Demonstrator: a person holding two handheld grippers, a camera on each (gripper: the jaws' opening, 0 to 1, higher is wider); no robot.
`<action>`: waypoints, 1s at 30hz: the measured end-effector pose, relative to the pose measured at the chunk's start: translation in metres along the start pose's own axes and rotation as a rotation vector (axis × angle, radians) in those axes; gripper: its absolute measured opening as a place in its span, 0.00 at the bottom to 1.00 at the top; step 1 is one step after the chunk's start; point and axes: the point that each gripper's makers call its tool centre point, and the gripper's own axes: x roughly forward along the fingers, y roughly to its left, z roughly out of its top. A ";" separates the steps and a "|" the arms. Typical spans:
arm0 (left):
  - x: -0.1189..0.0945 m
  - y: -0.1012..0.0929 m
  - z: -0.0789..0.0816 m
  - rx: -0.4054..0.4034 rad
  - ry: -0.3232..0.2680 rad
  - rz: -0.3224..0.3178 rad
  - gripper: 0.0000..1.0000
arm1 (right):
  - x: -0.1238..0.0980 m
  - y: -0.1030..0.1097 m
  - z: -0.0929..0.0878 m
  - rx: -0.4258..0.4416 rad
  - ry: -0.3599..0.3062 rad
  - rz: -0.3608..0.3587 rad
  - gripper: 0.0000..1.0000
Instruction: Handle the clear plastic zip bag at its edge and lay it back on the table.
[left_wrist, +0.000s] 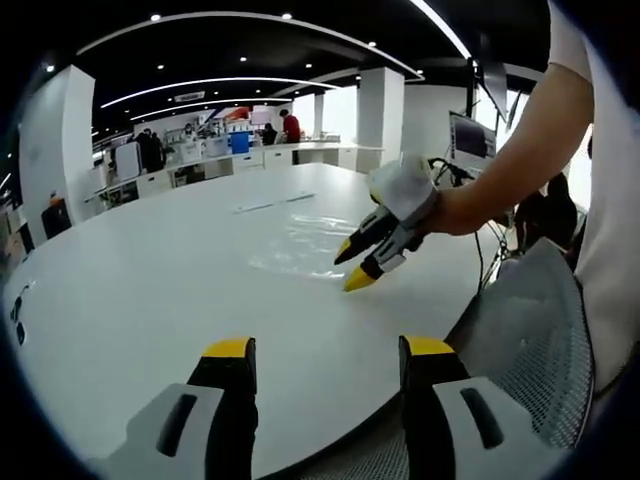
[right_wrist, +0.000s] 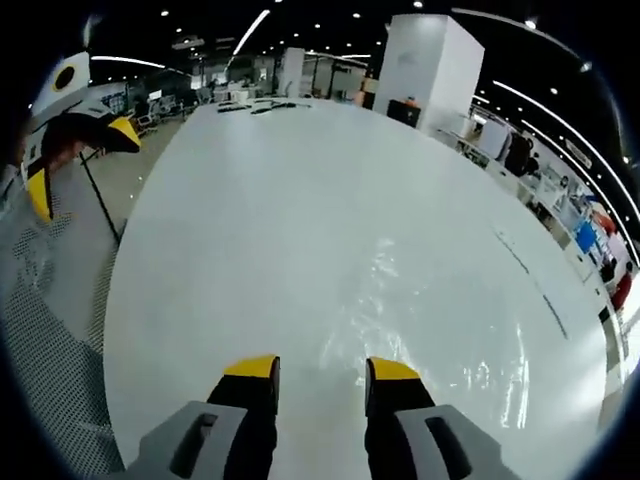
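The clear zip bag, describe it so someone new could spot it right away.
On the big white table, look near the edge where the right gripper hovers, jaws apart. The clear zip bag lies flat just beyond its yellow tips; it shows as glossy crinkled glare on the matte top.

Clear plastic zip bag (left_wrist: 300, 243) (right_wrist: 450, 330) lying flat on white table, crinkled, glossy.

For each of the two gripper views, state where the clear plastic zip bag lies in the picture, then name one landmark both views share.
Left gripper view: the zip bag lies flat on the table right of centre, by the right claw.
Right gripper view: it lies lower centre-right, just beyond that view's own claw.
Shared landmark: the white table.
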 end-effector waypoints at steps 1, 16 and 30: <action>0.000 0.000 0.000 -0.001 -0.001 0.001 0.55 | 0.000 -0.001 -0.001 -0.019 0.008 -0.006 0.30; 0.000 0.001 0.003 -0.007 -0.011 0.009 0.54 | 0.003 -0.006 -0.001 -0.175 0.091 -0.064 0.17; 0.000 0.001 0.005 -0.008 -0.018 0.005 0.54 | 0.003 -0.004 -0.007 -0.135 0.147 -0.075 0.05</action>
